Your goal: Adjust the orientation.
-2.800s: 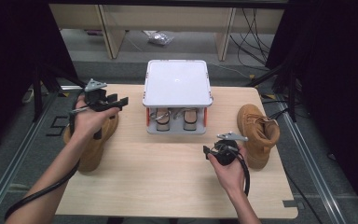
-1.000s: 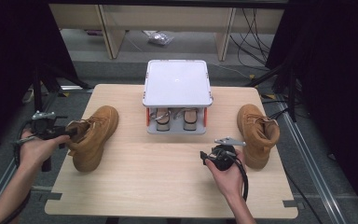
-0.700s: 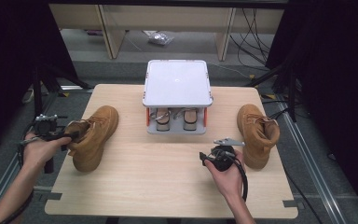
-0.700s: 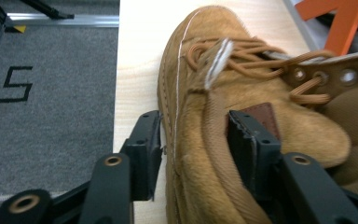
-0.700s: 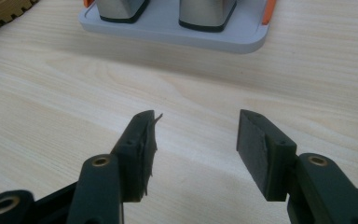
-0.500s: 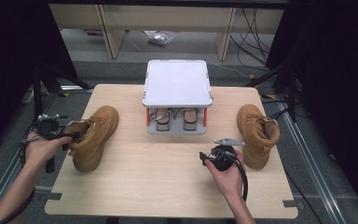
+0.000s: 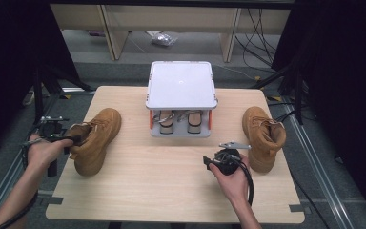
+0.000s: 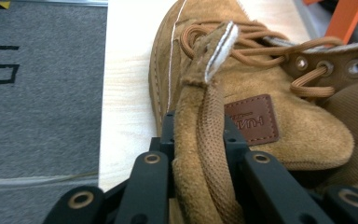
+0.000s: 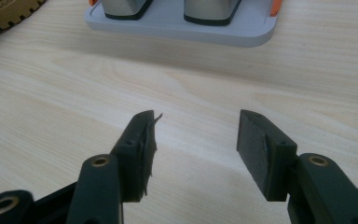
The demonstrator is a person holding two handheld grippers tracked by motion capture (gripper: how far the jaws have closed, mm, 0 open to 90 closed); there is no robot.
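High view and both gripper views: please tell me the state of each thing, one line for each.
Left tongs: shut on the left boot's collar.
Right tongs: open, holding nothing, over the table.
Left boot: upright on the table, laced, held at the collar.
Right boot: upright on the table, not held.
Rack: at the table's far side, two parts under its white top.

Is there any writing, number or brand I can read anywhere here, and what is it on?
"5": black figure, seen sideways in the left gripper view, on the grey floor mat beside the table.
Brown leather patch on the boot whose collar the left gripper clamps: embossed brand, too blurred to read for certain.
White lid of the grey rack: one small round mark, too small to read.
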